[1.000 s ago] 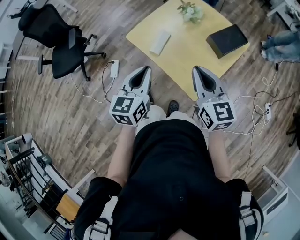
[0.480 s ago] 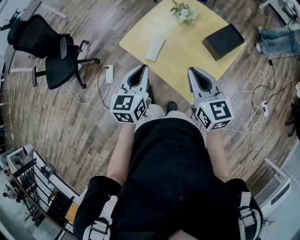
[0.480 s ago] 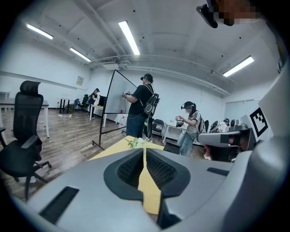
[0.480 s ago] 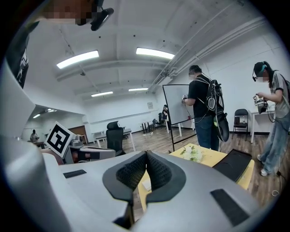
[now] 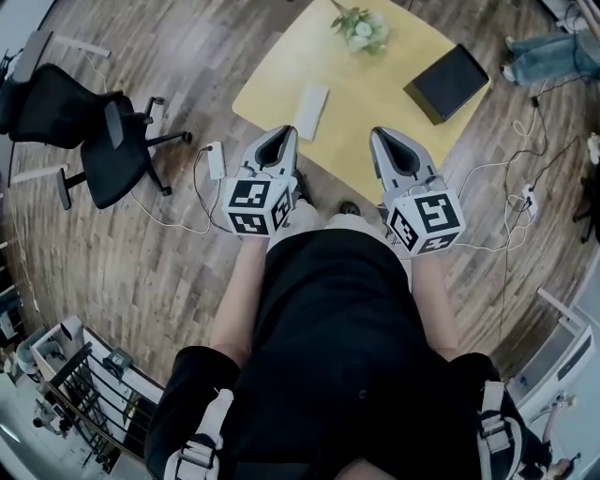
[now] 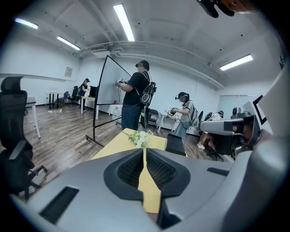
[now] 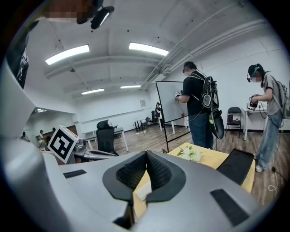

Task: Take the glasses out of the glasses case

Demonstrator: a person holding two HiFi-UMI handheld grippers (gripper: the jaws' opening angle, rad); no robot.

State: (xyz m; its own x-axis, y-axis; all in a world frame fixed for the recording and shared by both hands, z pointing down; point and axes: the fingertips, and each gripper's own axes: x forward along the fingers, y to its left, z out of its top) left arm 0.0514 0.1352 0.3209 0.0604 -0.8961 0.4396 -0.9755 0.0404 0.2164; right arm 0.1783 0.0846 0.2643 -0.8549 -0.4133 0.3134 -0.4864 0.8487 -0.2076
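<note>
From above, the person stands just short of the yellow table (image 5: 375, 94) with a gripper held out in each hand. The left gripper (image 5: 287, 133) and right gripper (image 5: 378, 134) reach only about as far as its near edge, so nothing is touched yet. A white oblong object (image 5: 312, 110) lies at the near left, and I take it for the glasses case, though I can't be sure. A black box (image 5: 448, 82) sits further off to the right, flowers (image 5: 359, 28) at the far side. No glasses show – presumably they're inside the case.

The left gripper view shows its fingers pressed together on nothing, aimed along the tabletop toward the flowers.

In the right gripper view the fingers are likewise closed and empty, with a pale sliver, probably the white object, showing behind the tips. I'd say both are closed simply because there's nothing to grasp yet – they must open before working the case
</note>
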